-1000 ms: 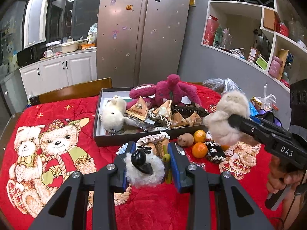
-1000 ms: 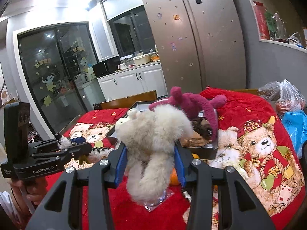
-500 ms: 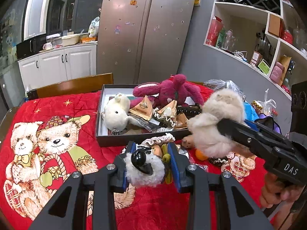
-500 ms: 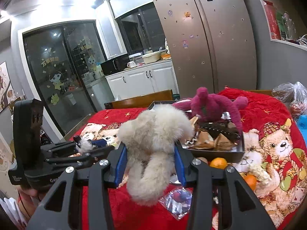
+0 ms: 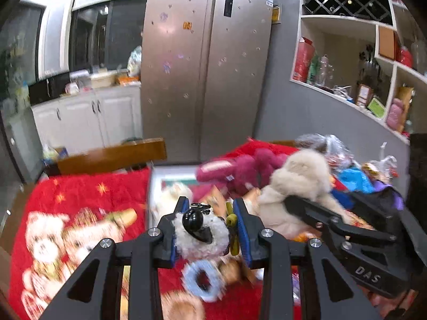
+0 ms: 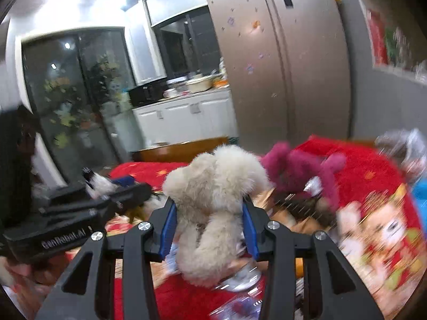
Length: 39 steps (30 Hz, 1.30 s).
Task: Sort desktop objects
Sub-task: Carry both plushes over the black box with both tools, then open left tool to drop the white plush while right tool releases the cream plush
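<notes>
Left gripper [image 5: 210, 222] clamped on small white fluffy toy [image 5: 204, 237] with black knob, toy squeezed between the blue pads, filling the gap, a yellow-green piece at the right pad. Right gripper [image 6: 209, 220] clamped on cream plush [image 6: 213, 202]: head sticks out past the fingertips, legs hang below the jaws. Both held above red blanket [image 5: 88, 189]; background blurred.

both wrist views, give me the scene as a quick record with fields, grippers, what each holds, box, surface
left gripper: shut on a small white fluffy toy with a black face
right gripper: shut on a cream plush toy
box: open on the table, holding a magenta plush and other blurred items
surface: red blanket with bear print
loose nearby: blue ring-shaped item below the left gripper
image quality: motion blur in both views
</notes>
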### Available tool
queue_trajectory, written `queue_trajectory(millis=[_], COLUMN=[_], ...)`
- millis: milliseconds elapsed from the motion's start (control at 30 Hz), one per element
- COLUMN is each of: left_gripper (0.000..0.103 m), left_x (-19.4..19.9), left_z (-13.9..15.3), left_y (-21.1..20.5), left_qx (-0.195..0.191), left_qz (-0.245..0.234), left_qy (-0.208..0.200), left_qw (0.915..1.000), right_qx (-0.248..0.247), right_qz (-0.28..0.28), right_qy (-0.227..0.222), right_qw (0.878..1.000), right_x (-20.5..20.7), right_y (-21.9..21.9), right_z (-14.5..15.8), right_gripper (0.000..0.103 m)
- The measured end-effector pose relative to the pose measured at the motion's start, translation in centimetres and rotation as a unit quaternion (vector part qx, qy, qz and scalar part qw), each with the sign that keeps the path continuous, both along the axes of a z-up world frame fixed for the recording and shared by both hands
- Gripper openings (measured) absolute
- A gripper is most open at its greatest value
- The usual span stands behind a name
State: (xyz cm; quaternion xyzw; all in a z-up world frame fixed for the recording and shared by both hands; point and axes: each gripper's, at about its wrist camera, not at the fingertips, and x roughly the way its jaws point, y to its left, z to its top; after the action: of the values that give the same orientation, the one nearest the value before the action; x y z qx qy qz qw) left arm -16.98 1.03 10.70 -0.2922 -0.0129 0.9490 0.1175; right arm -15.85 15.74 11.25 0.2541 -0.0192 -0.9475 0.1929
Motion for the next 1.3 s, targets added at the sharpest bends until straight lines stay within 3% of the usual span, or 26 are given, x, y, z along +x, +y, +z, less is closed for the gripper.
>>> queue_trajectory(millis=[233,400,500,567,967,1300], left_gripper=[0.035,0.035,0.035,0.035,0.035,0.035], left_x=[-6.6,-9.4,-10.4,-10.9,-11.2,-11.4], left_z=[-1.0,-1.6,-2.5,-3.2,-4.6,-5.1], left_y=[-0.3,0.0,-0.3,-0.4,0.5,0.7], left_qx=[0.012,-0.003,0.02,0.028,-0.008,-0.013], left_qz=[0.004,0.025,0.02,0.019,0.021,0.02], left_qy=[-0.031,-0.01,-0.02,-0.022,-0.017,-0.024], left_qw=[0.9994,0.9996,0.9994,0.9992,0.9996,0.9994], right_qx=[0.002,-0.031,-0.033,-0.037,-0.023,-0.019], right_qz=[-0.019,-0.015,-0.018,-0.012,-0.01,-0.011], right_qy=[0.009,-0.027,-0.046,-0.062,-0.093,-0.107], right_qw=[1.0,0.999,0.998,0.997,0.995,0.994], right_x=[-4.4,-8.7,-10.7,-11.2,-12.5,-12.9], right_y=[0.0,0.1,0.0,0.0,-0.3,-0.1], right_z=[0.5,-0.9,-2.2,-3.3,-6.4,-7.4], right_gripper=[0.044,0.044,0.044,0.044,0.044,0.044])
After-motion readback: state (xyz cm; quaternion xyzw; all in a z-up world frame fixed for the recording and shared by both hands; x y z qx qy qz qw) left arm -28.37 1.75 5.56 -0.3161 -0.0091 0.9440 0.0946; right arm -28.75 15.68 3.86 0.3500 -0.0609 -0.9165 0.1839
